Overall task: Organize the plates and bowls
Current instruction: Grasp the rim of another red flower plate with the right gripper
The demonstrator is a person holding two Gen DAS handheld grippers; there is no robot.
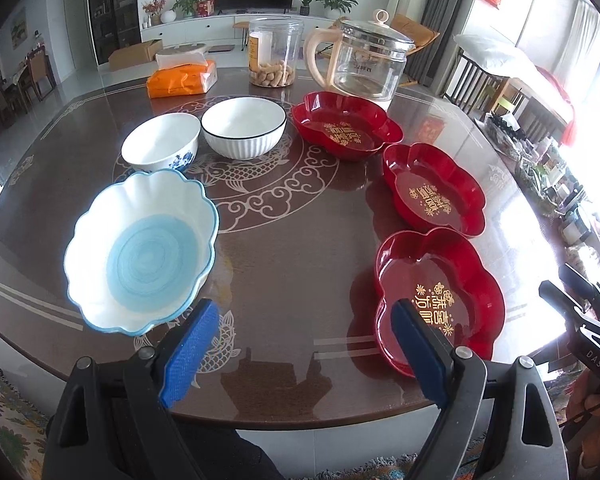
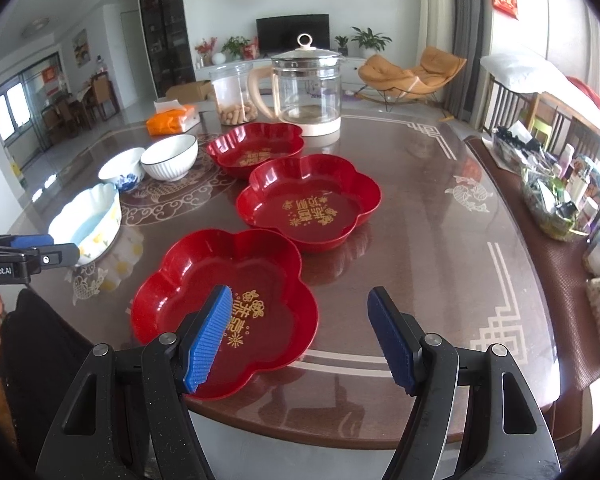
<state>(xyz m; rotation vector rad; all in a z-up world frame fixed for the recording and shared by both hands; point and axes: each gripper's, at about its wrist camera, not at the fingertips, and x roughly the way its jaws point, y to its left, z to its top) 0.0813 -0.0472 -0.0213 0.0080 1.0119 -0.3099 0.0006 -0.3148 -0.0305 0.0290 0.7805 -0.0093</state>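
A: Item one, bowls?
B: Three, in a row on the left of the brown counter (image 1: 292, 248). Nearest, a scalloped white bowl with blue centre (image 1: 140, 252); behind it a white bowl with blue flower print (image 1: 160, 146); beside that, a ribbed white bowl with dark rim (image 1: 244, 128). All upright, empty.

A: Plates?
B: Three red flower-shaped plates with gold lettering, in a line on the right: near plate (image 2: 224, 308), middle plate (image 2: 308, 200), far plate (image 2: 256, 148). Middle and far look almost touching.

A: Hand-held grippers?
B: Left hand-held gripper (image 1: 304, 344): jaws spread, nothing between, over the counter edge between scalloped bowl and near plate. Right hand-held gripper (image 2: 300, 336): jaws spread, empty, its left pad over the near plate.

A: Other stock?
B: Glass kettle (image 1: 364, 64), clear snack jar (image 1: 274, 54), orange tissue pack (image 1: 182, 78), all at the far edge.
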